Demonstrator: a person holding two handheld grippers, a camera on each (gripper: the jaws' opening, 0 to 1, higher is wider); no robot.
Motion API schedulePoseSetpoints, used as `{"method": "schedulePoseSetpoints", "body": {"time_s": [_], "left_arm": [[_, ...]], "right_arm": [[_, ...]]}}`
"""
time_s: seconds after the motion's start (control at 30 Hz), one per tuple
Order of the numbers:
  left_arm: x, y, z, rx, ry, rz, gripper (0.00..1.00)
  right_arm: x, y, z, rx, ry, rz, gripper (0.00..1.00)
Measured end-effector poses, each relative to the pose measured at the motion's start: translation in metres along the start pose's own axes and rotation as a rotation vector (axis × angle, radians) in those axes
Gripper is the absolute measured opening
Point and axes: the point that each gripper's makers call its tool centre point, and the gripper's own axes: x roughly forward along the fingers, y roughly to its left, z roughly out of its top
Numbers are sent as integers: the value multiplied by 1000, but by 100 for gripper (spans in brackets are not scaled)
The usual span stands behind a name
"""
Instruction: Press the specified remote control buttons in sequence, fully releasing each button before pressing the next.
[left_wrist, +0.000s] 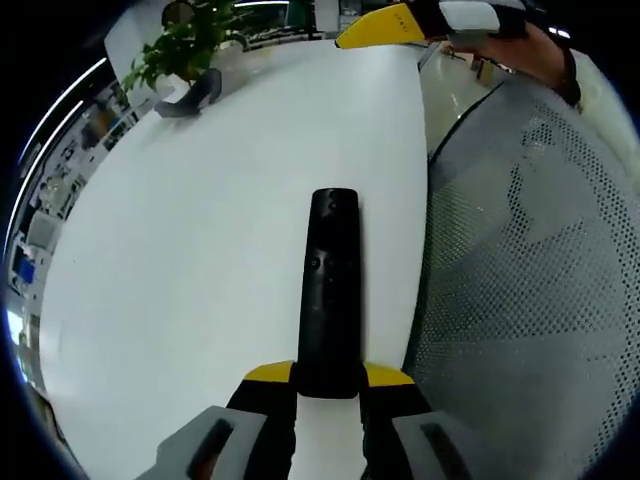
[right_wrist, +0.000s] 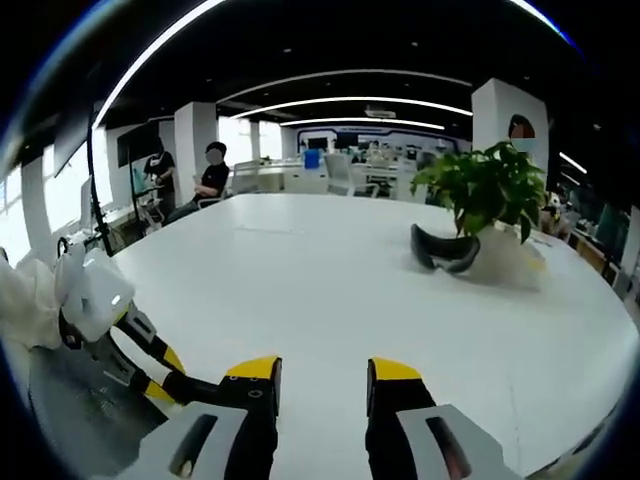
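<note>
A long black remote control (left_wrist: 330, 290) lies lengthwise between the yellow-tipped jaws of my left gripper (left_wrist: 328, 378), which is shut on its near end. The remote's far end points out over the white table (left_wrist: 200, 250). My right gripper (right_wrist: 322, 375) is open above the table with nothing between its fingers. It also appears as a yellow tip, the right gripper (left_wrist: 385, 28), held by a hand at the far edge. The left gripper (right_wrist: 130, 345) comes in low on the left of the right gripper view.
A potted green plant (right_wrist: 490, 190) and a black headset (right_wrist: 445, 250) sit on the table's far side. A grey mesh chair back (left_wrist: 530, 280) stands just off the table's edge. Two people (right_wrist: 205, 175) are at desks in the background.
</note>
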Motion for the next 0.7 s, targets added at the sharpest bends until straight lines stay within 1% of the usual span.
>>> {"method": "schedulePoseSetpoints", "body": {"time_s": [0.07, 0.13, 0.2, 0.27, 0.33, 0.4, 0.43, 0.47, 0.5, 0.53, 0.6, 0.63, 0.67, 0.7], "left_arm": [[1, -6, 0, -26, 0, -24, 23], [1, -9, 2, -31, -7, -22, 23], [1, -10, 2, -24, -16, -9, 23], [1, -9, 2, -33, -22, -7, 23], [1, -10, 2, -36, -29, -5, 23], [0, -10, 1, -39, -46, -3, 23], [0, -10, 1, -37, -60, -3, 23], [0, -10, 1, -37, -67, -3, 23], [0, -10, 1, -39, -75, -3, 23], [0, -10, 1, -39, -82, -3, 23], [0, -10, 1, -38, -99, -3, 23], [0, -10, 1, -39, -108, -1, 23], [0, -11, 1, -37, -115, 0, 23], [-1, -11, 2, -36, -127, 3, 23]], "right_arm": [[1, 4, 0, -2, 6, 18, 27], [2, 8, 1, 5, 17, 43, 23], [3, 14, 2, 19, 34, 80, 15], [7, 15, 4, 2, 42, 79, 9], [12, 17, 6, -4, 57, 95, 1], [20, 20, 3, 28, 107, 103, 0], [26, 25, 3, 26, 119, 134, 0], [30, 29, 0, 31, 145, 162, 0], [36, 32, -4, 32, 183, 175, 0], [38, 32, -6, 27, 191, 178, 0], [50, 34, -13, 28, 237, 189, 0], [54, 36, -18, 56, 270, 203, 0], [58, 38, -18, 73, 272, 216, 0], [60, 40, -22, 99, 292, 230, 0]]}}
